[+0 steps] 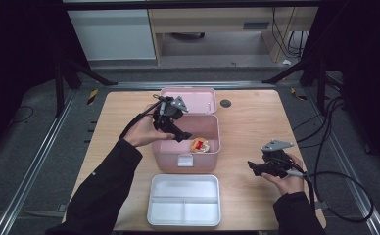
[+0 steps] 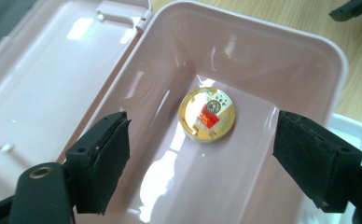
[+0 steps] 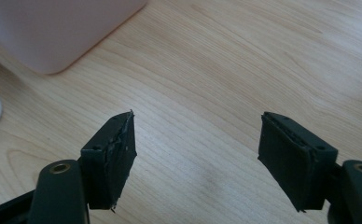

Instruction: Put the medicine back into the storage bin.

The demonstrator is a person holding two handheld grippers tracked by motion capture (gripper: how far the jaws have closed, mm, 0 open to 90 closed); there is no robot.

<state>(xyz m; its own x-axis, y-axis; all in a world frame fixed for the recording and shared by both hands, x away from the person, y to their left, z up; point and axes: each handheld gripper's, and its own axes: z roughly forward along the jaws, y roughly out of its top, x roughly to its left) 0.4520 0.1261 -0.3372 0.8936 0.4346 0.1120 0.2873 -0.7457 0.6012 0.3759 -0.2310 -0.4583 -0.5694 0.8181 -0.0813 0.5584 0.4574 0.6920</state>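
A pink box (image 1: 185,147) stands open in the middle of the wooden bench (image 1: 249,122), its lid (image 1: 188,100) folded back flat on the far side, and a white tray (image 1: 183,199) with dividers sits just in front of it near the bench's front edge. A small dark round spot (image 1: 225,103) lies on the bench to the right of the lid. Inside the box, on its bottom toward the right side, lies a round gold tin (image 2: 207,114) with a red label; it lies flat with its face up, apart from the walls, and being round it has no clear long axis. The left hand-held gripper (image 2: 200,158) hangs over the box's open top, tilted down into it, its jaws spread wide and holding nothing, with the tin between and beyond them and not touched. The box's walls rise around the tin on every side, and the left jaw is close to the wall on the lid side; nothing lies on top of the tin. The right hand-held gripper (image 1: 257,167) is held well apart to the right of the box, over bare bench, its jaws also wide apart and empty; in the right gripper view a corner of the box and an edge of the tray show at the left.
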